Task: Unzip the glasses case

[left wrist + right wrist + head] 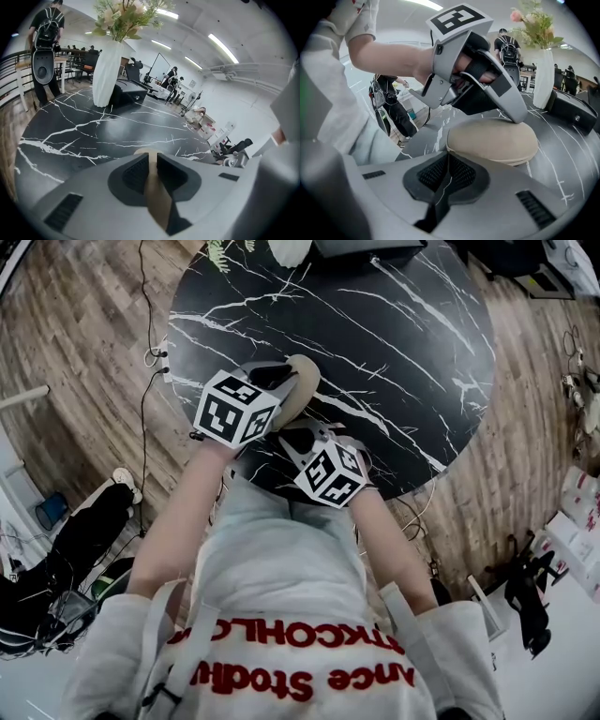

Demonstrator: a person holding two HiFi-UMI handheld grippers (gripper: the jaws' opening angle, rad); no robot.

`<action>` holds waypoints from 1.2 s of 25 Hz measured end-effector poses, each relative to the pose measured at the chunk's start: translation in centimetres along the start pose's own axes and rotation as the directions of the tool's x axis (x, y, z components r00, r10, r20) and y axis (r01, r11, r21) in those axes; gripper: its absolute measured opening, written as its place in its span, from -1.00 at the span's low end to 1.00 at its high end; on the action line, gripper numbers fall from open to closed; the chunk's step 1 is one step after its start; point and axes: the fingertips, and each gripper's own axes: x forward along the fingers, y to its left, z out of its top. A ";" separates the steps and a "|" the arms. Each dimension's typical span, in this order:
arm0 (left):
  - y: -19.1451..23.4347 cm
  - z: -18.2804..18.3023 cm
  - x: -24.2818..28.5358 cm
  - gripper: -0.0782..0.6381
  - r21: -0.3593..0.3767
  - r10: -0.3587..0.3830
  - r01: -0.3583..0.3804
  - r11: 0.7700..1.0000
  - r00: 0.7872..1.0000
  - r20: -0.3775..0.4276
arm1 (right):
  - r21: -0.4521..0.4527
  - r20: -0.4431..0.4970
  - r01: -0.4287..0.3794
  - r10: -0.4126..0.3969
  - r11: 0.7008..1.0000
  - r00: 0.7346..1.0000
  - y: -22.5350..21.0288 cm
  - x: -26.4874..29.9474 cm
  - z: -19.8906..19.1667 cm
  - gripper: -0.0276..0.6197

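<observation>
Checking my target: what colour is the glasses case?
Plain beige glasses case; clearest in the right gripper view.

Right gripper (447, 176): jaws closed together.
Case (492, 140): laid just past the fingers.
Left gripper (521, 116): pressed on the case's far top.

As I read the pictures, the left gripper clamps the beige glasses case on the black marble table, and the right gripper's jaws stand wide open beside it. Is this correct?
Not quite. The right gripper has its jaws closed together, not wide open, as the right gripper view shows. The rest holds: the left gripper clamps the beige glasses case on the black marble table.
</observation>
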 end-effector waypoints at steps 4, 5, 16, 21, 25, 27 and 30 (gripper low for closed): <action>0.1 -0.1 -0.1 -0.61 -0.021 -0.007 0.007 1.000 1.000 0.011 | -0.024 -0.005 -0.013 0.013 1.000 1.000 1.1 0.9 0.2 -0.85; 0.4 -0.1 -0.3 -0.61 -0.025 -0.002 0.002 1.000 1.000 0.009 | -0.010 -0.002 -0.008 0.008 1.000 1.000 1.0 0.7 0.1 -0.85; 3.1 -7.6 -4.2 -0.69 -0.064 0.053 -0.061 0.996 0.990 -0.133 | 0.082 -0.023 0.203 -0.202 0.976 0.979 -5.5 -3.5 0.1 -0.84; 0.1 -9.1 -3.5 -0.76 -0.096 0.000 -0.014 0.995 0.990 -0.142 | 0.059 -0.037 0.223 -0.221 0.973 0.975 -7.4 -4.3 -0.3 -0.84; -3.8 -10.2 -1.4 -0.76 -0.073 -0.135 0.122 0.990 0.967 -0.215 | 0.026 -0.030 0.283 -0.283 0.959 0.959 -9.6 -5.4 -0.8 -0.84; -5.1 -9.7 -0.5 -0.76 -0.051 -0.162 0.154 0.987 0.961 -0.225 | 0.025 -0.033 0.276 -0.276 0.961 0.961 -10.2 -6.1 -1.3 -0.84; -6.0 -7.7 -0.5 -0.76 -0.008 -0.176 0.178 0.984 0.964 -0.200 | 0.049 -0.091 0.193 -0.188 0.980 0.978 -9.7 -7.4 -3.8 -0.77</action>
